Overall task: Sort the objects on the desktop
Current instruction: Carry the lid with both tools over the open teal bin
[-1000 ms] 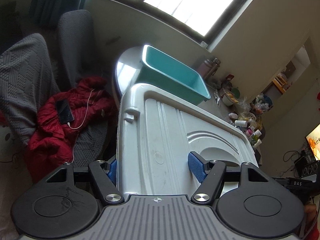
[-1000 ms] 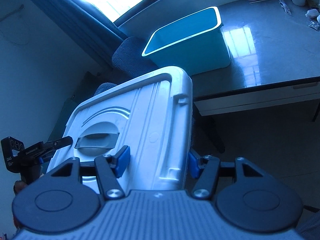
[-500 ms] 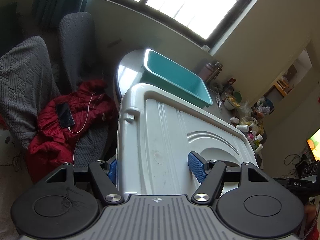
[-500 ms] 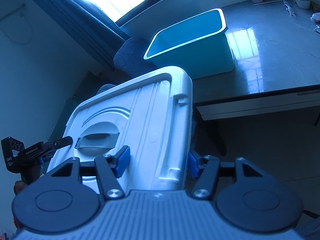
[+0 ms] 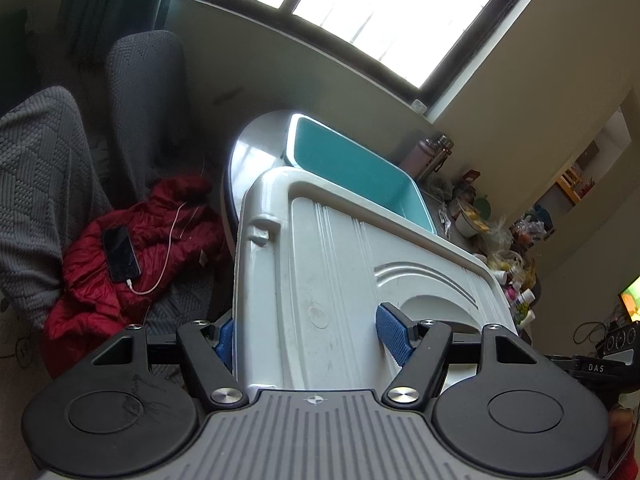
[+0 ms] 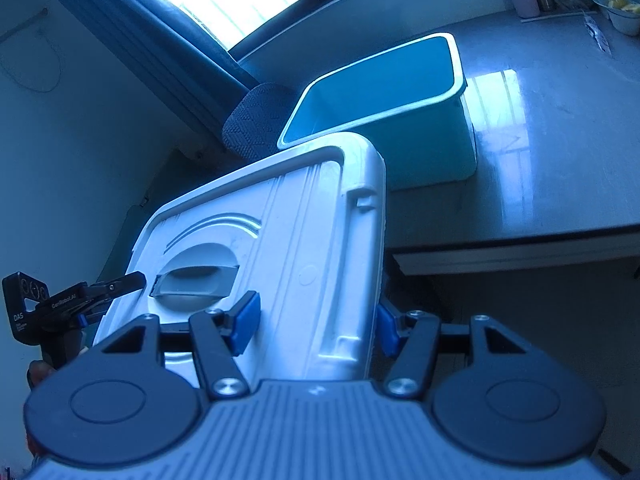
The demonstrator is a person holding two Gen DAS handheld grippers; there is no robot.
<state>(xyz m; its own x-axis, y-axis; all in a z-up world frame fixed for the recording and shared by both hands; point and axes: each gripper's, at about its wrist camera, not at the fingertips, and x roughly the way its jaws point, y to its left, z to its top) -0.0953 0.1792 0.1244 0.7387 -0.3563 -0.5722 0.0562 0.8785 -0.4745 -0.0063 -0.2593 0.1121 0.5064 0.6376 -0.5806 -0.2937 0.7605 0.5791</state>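
Both grippers clamp the white lid (image 5: 332, 280): the left gripper (image 5: 308, 336) pinches its left edge, the right gripper (image 6: 316, 320) its right edge, jaws part open around the rim. The lid is in the air, short of the desk (image 6: 560, 140). Next, probably: lower it squarely onto the teal bin (image 6: 384, 112) at 12 o'clock. A red jacket (image 5: 132, 248) lies at 9, clutter at 2.

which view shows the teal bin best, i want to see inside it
The right wrist view: the teal bin shows its whole rim, an outer wall and most of its inside above the white lid. In the left wrist view the lid hides the bin's near side, so only a slanted strip of rim and inside shows.
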